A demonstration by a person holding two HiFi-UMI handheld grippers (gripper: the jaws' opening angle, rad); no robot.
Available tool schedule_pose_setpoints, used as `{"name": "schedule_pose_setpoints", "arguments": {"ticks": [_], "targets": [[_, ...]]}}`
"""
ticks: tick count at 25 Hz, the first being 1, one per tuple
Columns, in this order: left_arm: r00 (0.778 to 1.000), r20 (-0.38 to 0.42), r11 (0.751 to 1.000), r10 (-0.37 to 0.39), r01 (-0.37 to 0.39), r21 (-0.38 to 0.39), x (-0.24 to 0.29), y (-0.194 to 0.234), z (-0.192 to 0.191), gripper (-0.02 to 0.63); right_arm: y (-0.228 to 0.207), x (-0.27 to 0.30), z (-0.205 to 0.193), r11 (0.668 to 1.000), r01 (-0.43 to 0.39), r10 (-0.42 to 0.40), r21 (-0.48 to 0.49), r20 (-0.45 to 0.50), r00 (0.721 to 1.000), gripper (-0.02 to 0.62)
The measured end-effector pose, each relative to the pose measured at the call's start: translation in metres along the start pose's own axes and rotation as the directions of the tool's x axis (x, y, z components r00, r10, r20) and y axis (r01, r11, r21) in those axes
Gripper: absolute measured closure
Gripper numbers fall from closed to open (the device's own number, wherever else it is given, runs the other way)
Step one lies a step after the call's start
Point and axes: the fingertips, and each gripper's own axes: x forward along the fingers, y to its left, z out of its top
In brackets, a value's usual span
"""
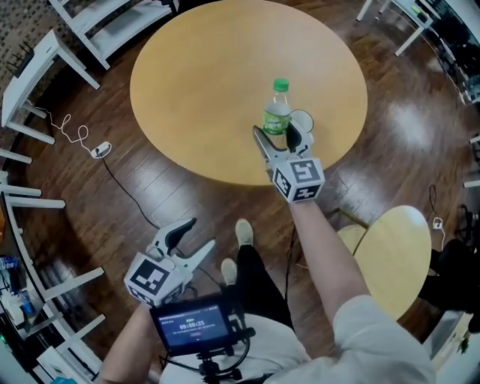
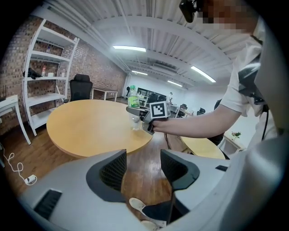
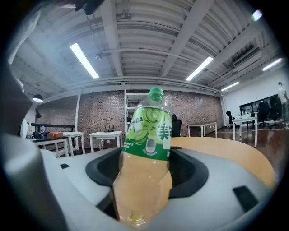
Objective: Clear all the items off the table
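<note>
A clear bottle (image 1: 277, 112) of pale yellow drink, with a green cap and green label, stands upright near the front right edge of the round wooden table (image 1: 202, 82). My right gripper (image 1: 274, 133) is shut on the lower part of the bottle (image 3: 146, 149), one pad on each side. A small clear glass (image 1: 301, 120) stands just right of the bottle, touching or nearly touching the gripper. My left gripper (image 1: 201, 232) hangs open and empty over the floor in front of the table, near the person's legs. The left gripper view shows the bottle (image 2: 132, 97) and the table (image 2: 90, 122) from afar.
A round yellow stool (image 1: 394, 255) stands to the right of the person. White shelving (image 1: 112, 22) and white table legs (image 1: 30, 75) line the left and back. A white cable with a plug (image 1: 97, 150) lies on the dark wood floor. A small screen (image 1: 196, 324) sits at the person's chest.
</note>
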Motion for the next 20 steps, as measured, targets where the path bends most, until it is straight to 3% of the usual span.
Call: {"name": "schedule_pose_setpoints", "arguments": {"ticks": [4, 7, 10, 14, 17, 20], "targets": [[1.0, 0.0, 0.999, -0.001, 0.001, -0.039, 0.029, 0.011, -0.001, 0.364, -0.008, 0.042, -0.033, 0.999, -0.02, 0.016, -0.043, -0.109, 0.994, 0.276], [1.0, -0.002, 0.999, -0.022, 0.022, -0.048, 0.047, 0.007, 0.0, 0.364, -0.015, 0.055, -0.072, 0.999, 0.012, -0.026, -0.047, -0.297, 0.954, 0.274], [1.0, -0.006, 0.998, -0.028, 0.028, -0.06, 0.056, 0.006, 0.003, 0.364, -0.02, 0.07, -0.1, 0.996, 0.061, -0.082, -0.058, -0.491, 0.867, 0.267], [1.0, 0.009, 0.999, -0.015, 0.015, -0.052, 0.058, 0.011, 0.011, 0.364, -0.02, 0.099, -0.11, 0.995, 0.079, -0.098, -0.058, -0.639, 0.763, 0.261], [1.0, 0.015, 0.998, 0.0, 0.001, -0.057, 0.052, 0.011, 0.012, 0.364, -0.032, 0.093, -0.127, 0.99, 0.128, -0.129, -0.059, -0.746, 0.654, 0.258], [1.0, 0.012, 0.997, 0.012, -0.011, -0.07, 0.044, 0.015, 0.011, 0.364, -0.026, 0.098, -0.14, 0.995, 0.102, -0.06, 0.003, -0.794, 0.605, 0.253]]}}
